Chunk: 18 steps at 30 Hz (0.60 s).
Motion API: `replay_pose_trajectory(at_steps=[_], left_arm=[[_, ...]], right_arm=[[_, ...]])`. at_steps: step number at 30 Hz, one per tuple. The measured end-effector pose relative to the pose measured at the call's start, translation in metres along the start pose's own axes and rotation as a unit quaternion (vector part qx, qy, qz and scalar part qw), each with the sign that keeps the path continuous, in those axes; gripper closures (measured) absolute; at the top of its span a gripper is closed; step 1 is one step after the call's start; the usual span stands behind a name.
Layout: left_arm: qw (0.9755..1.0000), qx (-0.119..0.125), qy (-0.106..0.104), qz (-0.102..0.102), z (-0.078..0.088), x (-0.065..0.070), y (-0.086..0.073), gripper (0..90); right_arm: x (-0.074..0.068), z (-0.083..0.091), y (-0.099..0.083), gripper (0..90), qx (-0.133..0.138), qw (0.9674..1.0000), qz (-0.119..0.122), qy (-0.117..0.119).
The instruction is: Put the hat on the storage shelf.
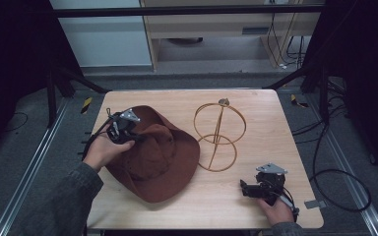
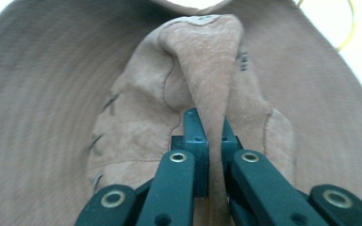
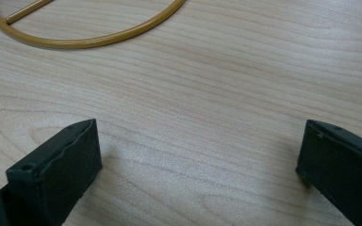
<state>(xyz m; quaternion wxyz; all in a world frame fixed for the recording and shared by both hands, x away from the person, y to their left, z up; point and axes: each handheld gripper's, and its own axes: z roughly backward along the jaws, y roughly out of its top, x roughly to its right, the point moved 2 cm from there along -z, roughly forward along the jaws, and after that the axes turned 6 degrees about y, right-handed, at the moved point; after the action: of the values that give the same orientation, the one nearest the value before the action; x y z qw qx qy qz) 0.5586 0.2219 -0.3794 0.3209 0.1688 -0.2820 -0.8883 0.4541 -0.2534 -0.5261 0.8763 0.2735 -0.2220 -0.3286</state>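
Observation:
A brown suede wide-brim hat (image 1: 162, 162) lies on the left half of the wooden table (image 1: 256, 196). My left gripper (image 1: 137, 137) is at the hat's crown, shut on a pinched ridge of the crown; in the left gripper view that fold of the hat (image 2: 207, 80) runs up from between the pads of the left gripper (image 2: 213, 134). A gold wire hat stand (image 1: 220, 132) is upright at the table's middle, right of the hat. My right gripper (image 1: 243, 189) rests low on the table at the front right, open; between its jaws lies bare wood (image 3: 198, 155), with the stand's base ring (image 3: 94, 40) ahead.
The table's front edge is close to both hands. Black frame posts and loose cables (image 1: 339, 177) run along the floor at the right. A pale cabinet (image 1: 216, 24) is beyond the far edge.

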Motion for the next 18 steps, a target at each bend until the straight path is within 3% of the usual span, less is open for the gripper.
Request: replay_pose_trajectory(at_steps=[11,18], left_arm=[[0.9981,0.05,0.034,0.01,0.052,-0.01,0.01,88.6],[0.9964,0.07,0.048,-0.001,0.084,-0.012,0.019,88.7]], right_arm=[[0.0,0.0,0.0,0.4,0.0,1.0,0.0,0.0],[0.0,0.0,0.0,0.4,0.0,1.0,0.0,0.0]])
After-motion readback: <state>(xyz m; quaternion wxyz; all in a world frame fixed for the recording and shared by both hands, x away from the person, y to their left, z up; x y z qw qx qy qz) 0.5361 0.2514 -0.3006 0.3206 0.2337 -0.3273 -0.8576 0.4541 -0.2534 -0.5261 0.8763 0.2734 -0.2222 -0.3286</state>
